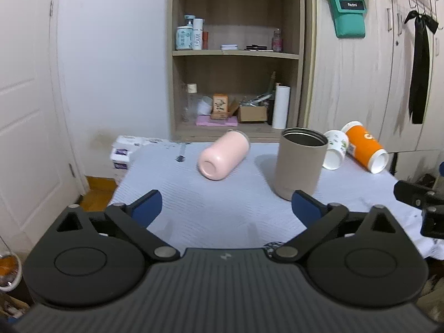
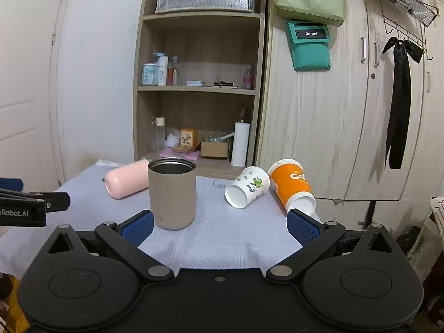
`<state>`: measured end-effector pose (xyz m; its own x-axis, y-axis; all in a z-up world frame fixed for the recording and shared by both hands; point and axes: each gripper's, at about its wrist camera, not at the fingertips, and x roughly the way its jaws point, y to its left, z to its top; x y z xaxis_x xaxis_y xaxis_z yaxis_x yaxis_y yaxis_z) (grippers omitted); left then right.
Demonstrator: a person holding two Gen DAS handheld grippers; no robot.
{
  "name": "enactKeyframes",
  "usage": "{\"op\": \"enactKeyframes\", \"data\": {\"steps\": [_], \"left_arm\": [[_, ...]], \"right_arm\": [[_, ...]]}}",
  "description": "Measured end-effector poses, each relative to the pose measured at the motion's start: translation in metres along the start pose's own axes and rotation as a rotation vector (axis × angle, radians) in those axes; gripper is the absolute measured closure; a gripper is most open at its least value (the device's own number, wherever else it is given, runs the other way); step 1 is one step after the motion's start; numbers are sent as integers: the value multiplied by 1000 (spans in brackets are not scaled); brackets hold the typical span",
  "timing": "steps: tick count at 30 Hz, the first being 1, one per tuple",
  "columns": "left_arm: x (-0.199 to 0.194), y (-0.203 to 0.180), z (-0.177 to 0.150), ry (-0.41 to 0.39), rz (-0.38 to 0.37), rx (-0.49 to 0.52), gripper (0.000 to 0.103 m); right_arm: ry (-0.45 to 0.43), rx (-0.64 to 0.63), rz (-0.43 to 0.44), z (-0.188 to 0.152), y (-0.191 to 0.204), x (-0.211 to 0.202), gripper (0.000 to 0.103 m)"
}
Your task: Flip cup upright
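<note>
A beige tumbler stands upright on the white cloth-covered table. A pink cup lies on its side to its left. A small white floral paper cup and an orange paper cup lie on their sides at the right. My left gripper is open and empty, short of the cups. My right gripper is open and empty, near the tumbler's right side.
A wooden shelf unit with bottles and boxes stands behind the table. A wardrobe is at the right, a white door at the left. A tissue pack lies off the table's far left corner.
</note>
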<state>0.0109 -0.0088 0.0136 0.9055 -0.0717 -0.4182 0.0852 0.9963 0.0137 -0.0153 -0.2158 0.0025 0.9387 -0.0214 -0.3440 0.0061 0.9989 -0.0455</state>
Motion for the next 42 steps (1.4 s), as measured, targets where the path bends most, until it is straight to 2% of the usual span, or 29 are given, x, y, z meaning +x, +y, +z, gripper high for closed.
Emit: {"op": "enactKeyframes", "data": {"steps": [21, 42], "left_arm": [[6, -1, -1, 76, 62, 12, 0], [11, -2, -3, 125, 86, 20, 0]], "right_arm": [[28, 0, -18, -2, 6, 1, 0], [52, -3, -39, -3, 8, 4, 0]]}}
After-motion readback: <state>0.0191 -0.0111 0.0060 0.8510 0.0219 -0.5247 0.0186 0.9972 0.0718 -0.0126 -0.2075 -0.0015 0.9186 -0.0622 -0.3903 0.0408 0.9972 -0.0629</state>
